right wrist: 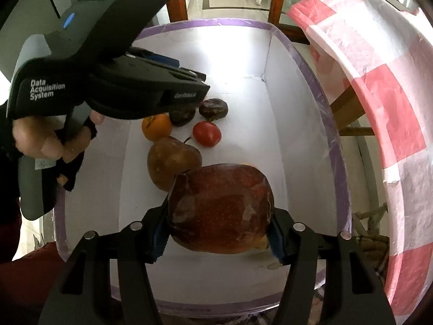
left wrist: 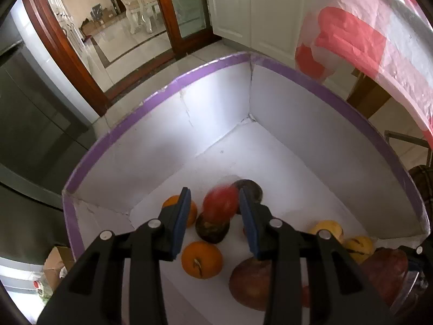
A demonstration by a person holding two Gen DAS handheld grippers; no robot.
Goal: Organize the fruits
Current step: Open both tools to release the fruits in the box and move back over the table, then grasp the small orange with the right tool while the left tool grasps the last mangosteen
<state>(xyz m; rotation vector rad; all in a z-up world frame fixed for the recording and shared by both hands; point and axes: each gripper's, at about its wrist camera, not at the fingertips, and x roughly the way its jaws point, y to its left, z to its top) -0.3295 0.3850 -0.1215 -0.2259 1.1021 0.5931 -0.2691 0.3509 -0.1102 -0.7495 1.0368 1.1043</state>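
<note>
A white box with a purple rim (left wrist: 151, 103) (right wrist: 319, 86) holds several fruits. My left gripper (left wrist: 213, 216) is open above the box; a blurred red fruit (left wrist: 220, 205) shows between its fingers, apart from both pads. In the right wrist view the same red fruit (right wrist: 207, 133) lies on the box floor. My right gripper (right wrist: 217, 233) is shut on a large dark red apple (right wrist: 220, 208) over the box's near end. Two oranges (left wrist: 201, 260) (left wrist: 193, 211), two dark round fruits (left wrist: 212, 228) (right wrist: 213, 109) and a brown pear (right wrist: 173, 162) (left wrist: 250, 281) lie inside.
Two yellow fruits (left wrist: 328, 228) (left wrist: 358, 247) lie at the box's right side. A pink and white checked cloth (right wrist: 384, 108) (left wrist: 373, 40) hangs on the right. A dark fridge (left wrist: 32, 124) stands left of the box, white cabinets (left wrist: 251, 8) behind.
</note>
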